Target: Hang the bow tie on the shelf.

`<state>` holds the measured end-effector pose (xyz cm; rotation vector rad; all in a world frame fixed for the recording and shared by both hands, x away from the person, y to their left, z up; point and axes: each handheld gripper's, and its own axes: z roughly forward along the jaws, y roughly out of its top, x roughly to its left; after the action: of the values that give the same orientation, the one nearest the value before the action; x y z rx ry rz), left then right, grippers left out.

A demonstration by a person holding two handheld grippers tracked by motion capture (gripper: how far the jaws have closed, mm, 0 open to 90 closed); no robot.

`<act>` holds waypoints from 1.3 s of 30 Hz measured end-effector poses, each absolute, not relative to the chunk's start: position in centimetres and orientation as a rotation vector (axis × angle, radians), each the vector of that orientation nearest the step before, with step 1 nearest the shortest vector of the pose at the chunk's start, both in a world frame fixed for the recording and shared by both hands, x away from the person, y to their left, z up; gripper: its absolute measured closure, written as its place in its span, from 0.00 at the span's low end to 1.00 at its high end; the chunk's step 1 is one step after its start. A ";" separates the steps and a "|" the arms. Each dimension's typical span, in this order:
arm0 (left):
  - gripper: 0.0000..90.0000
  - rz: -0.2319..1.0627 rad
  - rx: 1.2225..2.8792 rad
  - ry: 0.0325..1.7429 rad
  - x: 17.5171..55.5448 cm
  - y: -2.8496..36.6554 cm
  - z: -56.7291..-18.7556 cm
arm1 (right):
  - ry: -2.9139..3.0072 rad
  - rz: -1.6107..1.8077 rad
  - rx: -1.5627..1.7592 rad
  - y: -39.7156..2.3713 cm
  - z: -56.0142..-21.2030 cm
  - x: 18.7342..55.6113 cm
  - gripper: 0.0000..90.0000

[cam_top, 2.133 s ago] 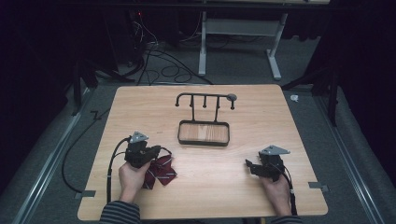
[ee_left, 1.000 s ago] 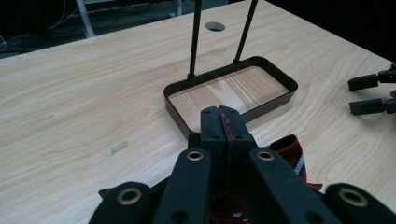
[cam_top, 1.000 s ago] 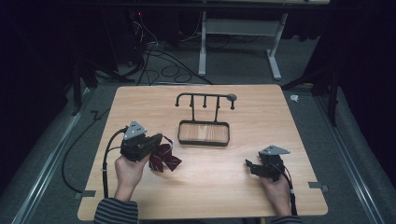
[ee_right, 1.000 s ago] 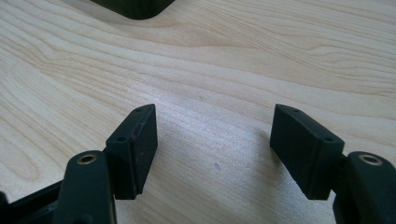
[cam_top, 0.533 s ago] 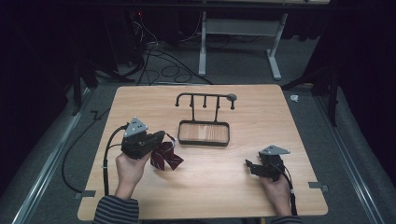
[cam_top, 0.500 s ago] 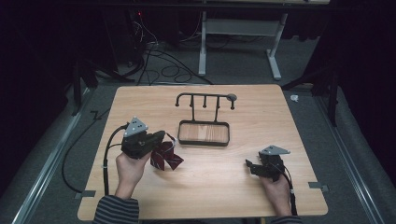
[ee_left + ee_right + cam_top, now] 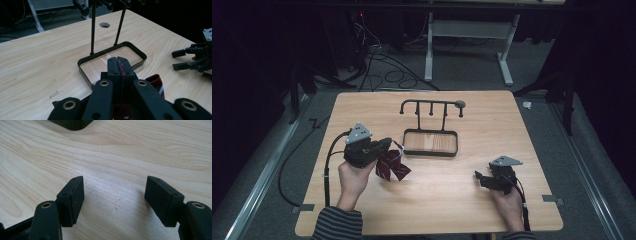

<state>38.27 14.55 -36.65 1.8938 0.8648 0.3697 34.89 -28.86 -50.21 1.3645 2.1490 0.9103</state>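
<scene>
Cloth (image 7: pixel 392 166), dark red with a pale-striped edge, hangs pinched in the left gripper (image 7: pixel 384 146) just off the near-left corner of a black wire rack (image 7: pixel 430 143) on a light wooden desk (image 7: pixel 442 210). The left gripper's jaws are pressed together on a thin fold of the fabric, a red seam showing between them in the left gripper view, where the cloth (image 7: pixel 156 83) spills out below on both sides. The fabric fans out from the grip toward the person's side and away from the rack; its long axis cannot be told. The left gripper points toward the rack, whose shallow tray rim (image 7: pixel 85 70) lies directly ahead of the jaws, with two thin uprights and a knobbed crossbar (image 7: pixel 432 104) rising from the far side. A round hole (image 7: pixel 104 25) in the desk sits beyond the rack. The right gripper (image 7: pixel 482 179) rests low on the desk, well off the rack's near-right corner, its jaws spread wide with bare wood between them.
</scene>
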 end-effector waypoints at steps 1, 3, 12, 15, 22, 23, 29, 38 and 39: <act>0.99 0.368 1.893 0.865 38.3 14.5 -36.6 | 2.149 0.910 1.364 -28.9 -50.2 34.9 0.37; 0.99 0.369 1.892 0.860 38.2 14.5 -36.5 | 2.149 0.910 1.365 -28.9 -50.2 34.9 0.37; 0.99 0.368 1.901 0.824 38.6 13.6 -35.7 | 2.149 0.910 1.364 -28.9 -50.2 34.9 0.37; 0.99 0.368 1.896 0.818 38.7 13.4 -35.4 | 2.150 0.910 1.364 -28.9 -50.2 34.9 0.37; 0.99 0.359 1.912 0.787 39.1 12.5 -34.8 | 2.150 0.910 1.361 -28.9 -50.2 34.9 0.37; 0.99 0.355 1.911 0.785 39.1 12.4 -34.8 | 2.150 0.910 1.361 -28.9 -50.2 34.9 0.37; 0.99 0.331 1.914 0.770 39.6 11.5 -34.8 | 2.150 0.911 1.361 -28.9 -50.2 34.9 0.37; 0.99 0.318 1.919 0.752 40.2 10.6 -34.2 | 2.151 0.911 1.360 -28.9 -50.2 34.9 0.37; 0.99 0.319 1.918 0.750 40.3 10.5 -34.2 | 2.151 0.911 1.360 -28.9 -50.2 34.9 0.37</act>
<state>40.30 10.53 -34.18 1.9182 0.7503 0.3191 34.88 -28.90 -50.22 1.3603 2.1510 0.9109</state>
